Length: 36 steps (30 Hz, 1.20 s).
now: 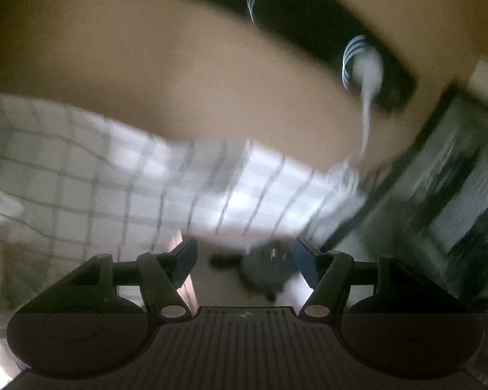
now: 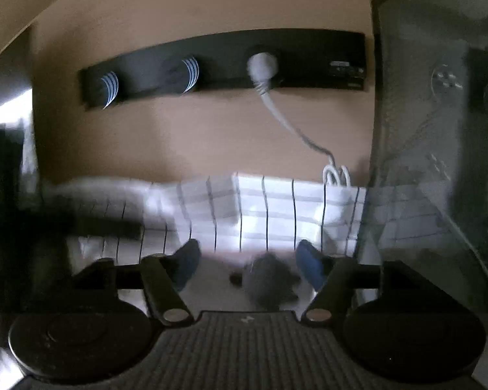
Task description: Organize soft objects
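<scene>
While both tongs stand open, a grey soft toy point(image 2: 270, 279) lies low between their tips.
Blurred and dark grey, the toy rests on a pale surface, close before the right tongs point(image 2: 249, 265) and the left tongs point(image 1: 244, 261); neither pair's blue pads touch it or hold anything. Behind it lies a white cloth point(image 2: 266, 211) checked with thin dark lines. On the tan wall, a black socket strip point(image 2: 224, 65) carries a white plug point(image 2: 263, 65); the strip's label is too blurred to read.
</scene>
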Tool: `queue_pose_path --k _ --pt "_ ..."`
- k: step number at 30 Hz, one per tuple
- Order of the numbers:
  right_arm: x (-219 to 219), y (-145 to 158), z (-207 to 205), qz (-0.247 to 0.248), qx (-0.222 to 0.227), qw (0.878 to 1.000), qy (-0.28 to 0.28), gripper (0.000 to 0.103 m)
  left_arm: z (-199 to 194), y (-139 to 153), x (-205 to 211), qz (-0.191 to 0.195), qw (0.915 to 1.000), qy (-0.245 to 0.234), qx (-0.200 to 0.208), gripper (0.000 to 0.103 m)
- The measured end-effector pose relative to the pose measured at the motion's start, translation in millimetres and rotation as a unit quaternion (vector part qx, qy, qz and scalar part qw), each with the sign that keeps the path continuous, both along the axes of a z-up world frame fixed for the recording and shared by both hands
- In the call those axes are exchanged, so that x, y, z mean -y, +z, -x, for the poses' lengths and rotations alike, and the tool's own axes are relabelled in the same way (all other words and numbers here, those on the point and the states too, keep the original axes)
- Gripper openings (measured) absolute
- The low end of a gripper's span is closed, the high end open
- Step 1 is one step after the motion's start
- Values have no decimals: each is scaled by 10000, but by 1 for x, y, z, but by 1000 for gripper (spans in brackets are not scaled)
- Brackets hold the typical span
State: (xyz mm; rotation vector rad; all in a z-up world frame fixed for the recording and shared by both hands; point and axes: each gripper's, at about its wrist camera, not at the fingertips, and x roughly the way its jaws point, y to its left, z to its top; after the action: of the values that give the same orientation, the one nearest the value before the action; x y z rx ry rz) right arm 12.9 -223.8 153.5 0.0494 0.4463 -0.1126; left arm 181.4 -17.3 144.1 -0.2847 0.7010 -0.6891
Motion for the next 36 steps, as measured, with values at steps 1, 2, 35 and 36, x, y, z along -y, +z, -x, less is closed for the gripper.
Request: queue_pose_path --k 1,2,35,36 --pt "-6 -8 12 179 -48 9998 85 72 2 5 -11 101 9999 84 56 70" --pt "-13 -19 21 350 -140 9992 156 72 4 9 -21 141 9997 187 106 70" --pt "-141 -95 28 571 -1672 9762 1257 72 81 -99 -235 -1817 9690 1635 -358 70" --pt "-144 -96 33 689 -1672 9747 1316 72 82 -101 -238 -1927 9706 1397 -350 70"
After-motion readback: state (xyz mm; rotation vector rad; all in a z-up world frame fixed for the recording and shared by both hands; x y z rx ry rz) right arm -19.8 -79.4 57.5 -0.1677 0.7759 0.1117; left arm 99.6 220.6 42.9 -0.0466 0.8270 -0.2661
